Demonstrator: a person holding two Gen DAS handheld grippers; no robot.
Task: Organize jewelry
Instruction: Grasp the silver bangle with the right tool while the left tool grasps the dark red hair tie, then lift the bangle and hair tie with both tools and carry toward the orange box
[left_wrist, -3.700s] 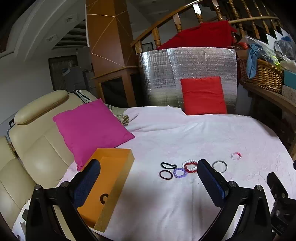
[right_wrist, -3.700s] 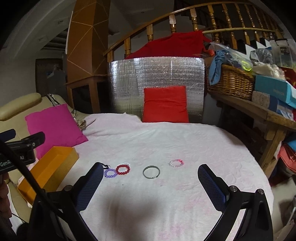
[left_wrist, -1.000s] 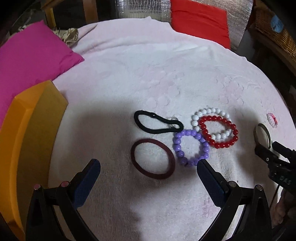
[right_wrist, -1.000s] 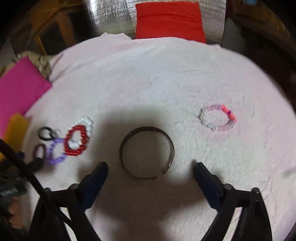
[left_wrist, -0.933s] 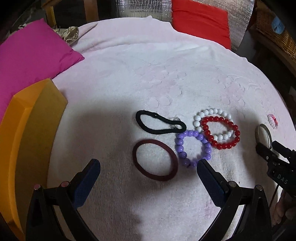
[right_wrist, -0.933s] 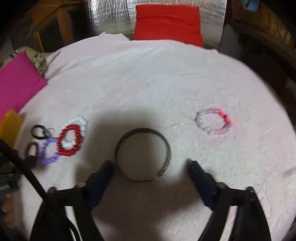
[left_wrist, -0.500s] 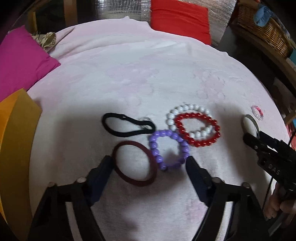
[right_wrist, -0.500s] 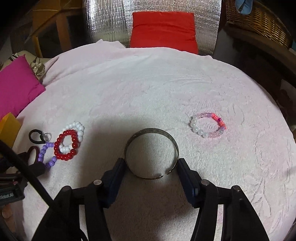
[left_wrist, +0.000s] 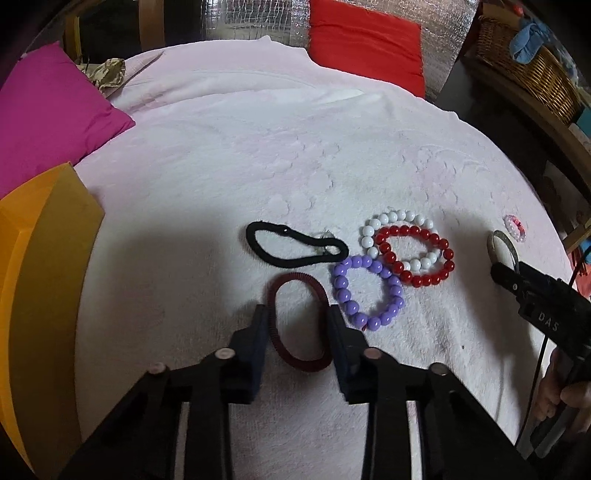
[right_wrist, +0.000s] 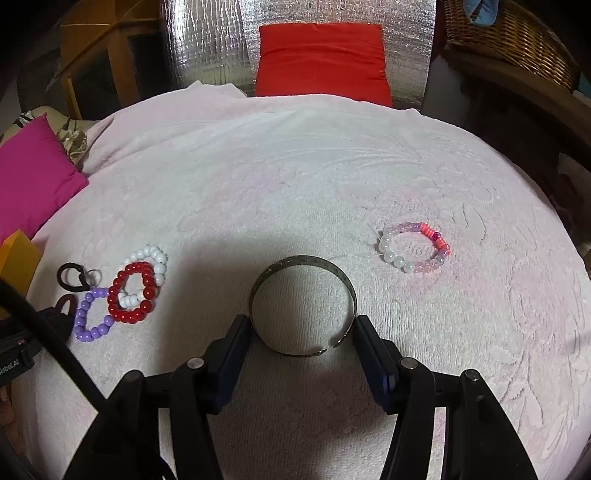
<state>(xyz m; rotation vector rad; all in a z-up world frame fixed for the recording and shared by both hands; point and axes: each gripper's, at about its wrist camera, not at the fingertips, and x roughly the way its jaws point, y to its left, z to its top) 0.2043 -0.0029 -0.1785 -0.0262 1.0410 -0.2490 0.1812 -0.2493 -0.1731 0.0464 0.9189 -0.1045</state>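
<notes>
Orange box (left_wrist: 44, 280) beside bracelets (left_wrist: 369, 291)

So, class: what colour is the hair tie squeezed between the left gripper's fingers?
Dark maroon hair tie, seen best in the left wrist view, between the left gripper.

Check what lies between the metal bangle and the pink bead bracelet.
Bare white blanket only. In the right wrist view, nothing lies between the metal bangle and the pink bead bracelet except a thin clear thread end trailing from the bracelet.

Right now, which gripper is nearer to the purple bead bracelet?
Left. The left gripper straddles the dark red hair band, with one finger right beside the purple bead bracelet. The right gripper brackets the metal bangle, well off to the bracelet's right.
</notes>
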